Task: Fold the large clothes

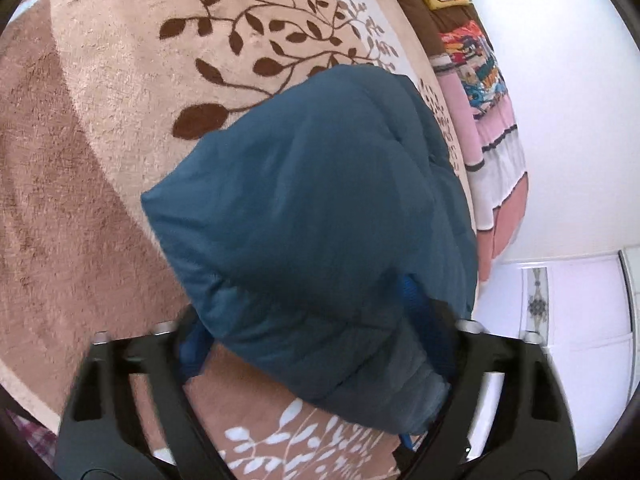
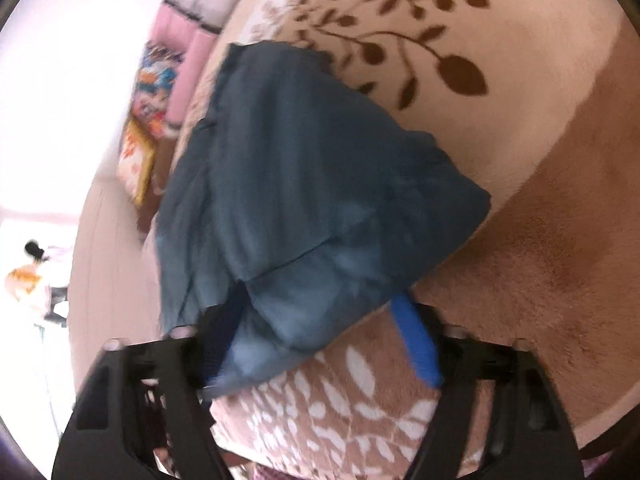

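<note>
A dark teal padded garment (image 1: 312,200) lies bunched and folded over on a beige carpet (image 1: 100,120) with brown leaf patterns. My left gripper (image 1: 304,312) stands over its near end, jaws apart. The cloth fills the gap between them and hides the right pad, while the blue left pad (image 1: 192,344) shows just beside the cloth edge. In the right wrist view the same garment (image 2: 300,160) has its near corner between the jaws of my right gripper (image 2: 312,312). The blue right pad (image 2: 416,344) stands mostly clear of the cloth; the left finger is partly behind it.
Colourful and pink cushions (image 1: 484,92) lie along the carpet's far edge by a white wall (image 1: 568,120). In the right wrist view the cushions (image 2: 156,92) sit at the upper left, with bright floor (image 2: 48,160) beyond. Bare carpet (image 2: 540,240) spreads to the right.
</note>
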Motion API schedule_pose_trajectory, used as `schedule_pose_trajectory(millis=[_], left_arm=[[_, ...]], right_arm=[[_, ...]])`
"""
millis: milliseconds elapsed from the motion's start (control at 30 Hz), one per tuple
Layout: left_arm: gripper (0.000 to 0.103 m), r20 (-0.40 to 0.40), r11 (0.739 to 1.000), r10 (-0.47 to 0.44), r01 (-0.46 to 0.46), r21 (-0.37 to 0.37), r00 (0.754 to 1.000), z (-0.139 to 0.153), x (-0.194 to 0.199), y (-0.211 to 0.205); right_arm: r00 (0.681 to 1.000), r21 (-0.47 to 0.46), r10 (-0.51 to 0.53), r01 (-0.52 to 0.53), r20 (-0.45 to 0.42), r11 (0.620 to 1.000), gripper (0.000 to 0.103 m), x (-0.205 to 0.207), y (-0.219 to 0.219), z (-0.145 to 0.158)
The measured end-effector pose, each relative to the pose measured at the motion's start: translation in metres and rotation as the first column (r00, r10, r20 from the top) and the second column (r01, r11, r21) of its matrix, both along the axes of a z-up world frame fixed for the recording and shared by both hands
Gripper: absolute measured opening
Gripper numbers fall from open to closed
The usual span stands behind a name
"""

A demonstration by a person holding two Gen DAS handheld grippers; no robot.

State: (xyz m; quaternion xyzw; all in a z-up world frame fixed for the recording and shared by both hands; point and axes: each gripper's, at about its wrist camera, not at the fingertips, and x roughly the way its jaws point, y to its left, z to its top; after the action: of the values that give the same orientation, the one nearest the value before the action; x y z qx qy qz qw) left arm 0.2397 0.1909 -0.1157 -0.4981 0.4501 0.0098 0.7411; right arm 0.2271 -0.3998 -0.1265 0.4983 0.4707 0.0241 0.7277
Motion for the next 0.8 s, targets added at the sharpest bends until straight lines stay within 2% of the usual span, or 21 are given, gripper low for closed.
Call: schedule_pose_trajectory(millis=[33, 67, 100, 167, 300, 500, 667, 800], left_arm=[[0.048, 0.003, 1.0, 0.001, -0.001, -0.009, 1.0, 0.0, 0.0, 0.001], [0.03, 0.021, 1.0, -0.001, 0.001, -0.027, 1.0, 0.002, -0.001, 0.004], [0.024, 0.04, 0.999, -0.005, 0.007, -0.048, 0.999, 0.004, -0.003, 0.008], [0.017, 0.075, 0.998, -0.016, 0.021, -0.064, 0.997, 0.012, -0.012, 0.012], [0.016, 0.096, 0.998, -0.066, 0.068, -0.018, 0.993, 0.024, -0.041, 0.016], [0.016, 0.068, 0.993, -0.108, 0.111, -0.041, 0.992, 0.02, -0.106, 0.03], [0.017, 0.033, 0.991, -0.128, 0.129, -0.024, 0.991, 0.007, -0.146, 0.032], [0.017, 0.006, 0.993, -0.111, 0.111, -0.03, 0.994, -0.013, -0.155, 0.033]], right_arm=[[1.0, 0.012, -0.006, 0.006, 0.002, 1.0, 0.037, 0.0, 0.0, -0.002], [1.0, 0.02, -0.016, 0.015, 0.014, 1.0, 0.031, -0.001, -0.002, -0.002], [0.999, 0.026, -0.016, 0.016, 0.029, 1.0, 0.024, -0.004, -0.003, 0.0], [0.998, 0.039, -0.004, 0.001, 0.066, 0.999, 0.019, -0.011, -0.005, 0.006], [0.994, 0.0, 0.043, -0.043, 0.099, 0.999, 0.018, -0.036, 0.0, 0.021], [0.994, 0.009, 0.078, -0.079, 0.072, 0.997, 0.018, -0.088, 0.0, 0.019], [0.993, -0.005, 0.106, -0.106, 0.043, 0.994, 0.018, -0.125, -0.001, 0.013], [0.994, -0.013, 0.108, -0.108, 0.008, 0.994, 0.018, -0.136, -0.001, -0.002]])
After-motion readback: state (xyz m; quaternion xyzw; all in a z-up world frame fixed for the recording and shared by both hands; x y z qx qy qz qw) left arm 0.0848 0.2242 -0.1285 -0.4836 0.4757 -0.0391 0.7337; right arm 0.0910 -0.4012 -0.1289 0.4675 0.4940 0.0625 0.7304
